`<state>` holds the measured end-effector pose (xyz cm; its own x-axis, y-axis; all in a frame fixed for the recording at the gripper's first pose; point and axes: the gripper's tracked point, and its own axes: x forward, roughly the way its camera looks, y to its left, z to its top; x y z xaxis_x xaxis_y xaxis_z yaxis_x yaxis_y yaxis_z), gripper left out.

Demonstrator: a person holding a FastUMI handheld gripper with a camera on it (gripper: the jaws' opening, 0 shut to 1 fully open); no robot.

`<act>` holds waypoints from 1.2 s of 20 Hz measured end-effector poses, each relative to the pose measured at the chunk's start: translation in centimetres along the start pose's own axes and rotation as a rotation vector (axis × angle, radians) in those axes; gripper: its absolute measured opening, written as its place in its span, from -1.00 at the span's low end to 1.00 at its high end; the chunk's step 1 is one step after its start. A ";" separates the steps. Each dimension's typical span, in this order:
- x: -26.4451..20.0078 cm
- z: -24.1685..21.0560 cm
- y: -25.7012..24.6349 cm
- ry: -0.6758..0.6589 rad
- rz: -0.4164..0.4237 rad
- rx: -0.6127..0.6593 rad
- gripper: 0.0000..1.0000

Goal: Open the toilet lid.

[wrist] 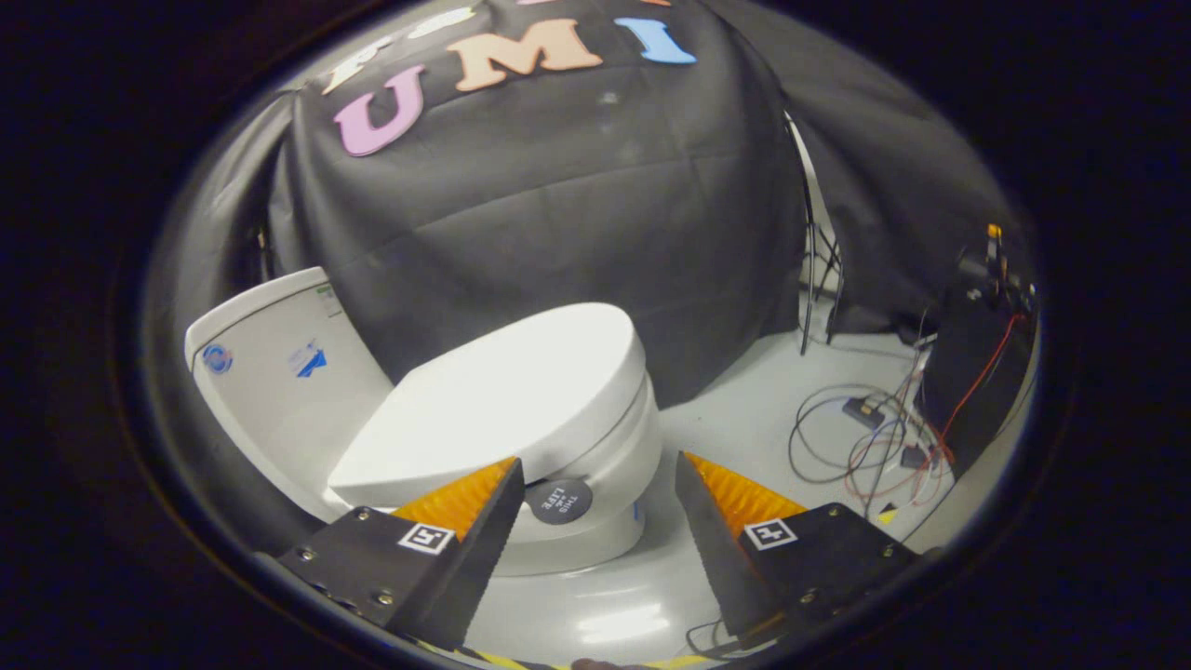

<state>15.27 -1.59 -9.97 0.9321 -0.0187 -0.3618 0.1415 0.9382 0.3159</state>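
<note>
Listing the items as they stood:

Gripper: the gripper (595,502) had its two fingers spread wide, nothing between them but floor and the toilet's front; neither finger (470,549) touched anything.

Toilet lid: the toilet lid (507,395) was white, lay flat and closed on the seat, just ahead of the fingers and a little toward the left one; its front edge sat just above that fingertip.

Toilet: the toilet (595,465) was a white bowl with a tank (279,372) behind it; two blue stickers showed on the tank.

Sticker: a round dark sticker (558,501) sat on the bowl's front, under the lid's rim, beside the left fingertip.

Floor: the floor (744,428) was pale grey and glossy.

Cables: the cables (875,437), black and red loose coils, lay on the floor beyond the right finger, well apart from the toilet.

Backdrop: the black cloth (558,205) hung behind the toilet.
</note>
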 end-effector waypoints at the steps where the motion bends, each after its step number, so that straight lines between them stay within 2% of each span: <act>1: 0.3 -1.1 0.3 0.051 0.007 0.056 0.95; 4: 2.4 -4.4 1.7 0.214 0.048 0.271 0.93; 6: 3.2 -5.2 2.2 0.263 0.077 0.401 0.58; 11: 3.9 -4.3 2.3 0.215 0.092 0.533 -0.42; 12: 3.1 -3.8 1.8 0.203 0.100 0.530 -0.46; 13: 0.5 -2.0 0.4 0.169 0.110 0.565 -0.60; 14: 4.0 -3.4 2.4 0.178 0.120 0.580 -0.75; 18: 3.3 -3.4 3.1 0.196 0.129 0.562 -0.85; 24: 2.3 -1.4 3.8 0.167 0.101 0.389 -0.86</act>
<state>17.46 2.42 -10.78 0.8853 0.1530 -0.4391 0.1971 0.7318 0.6524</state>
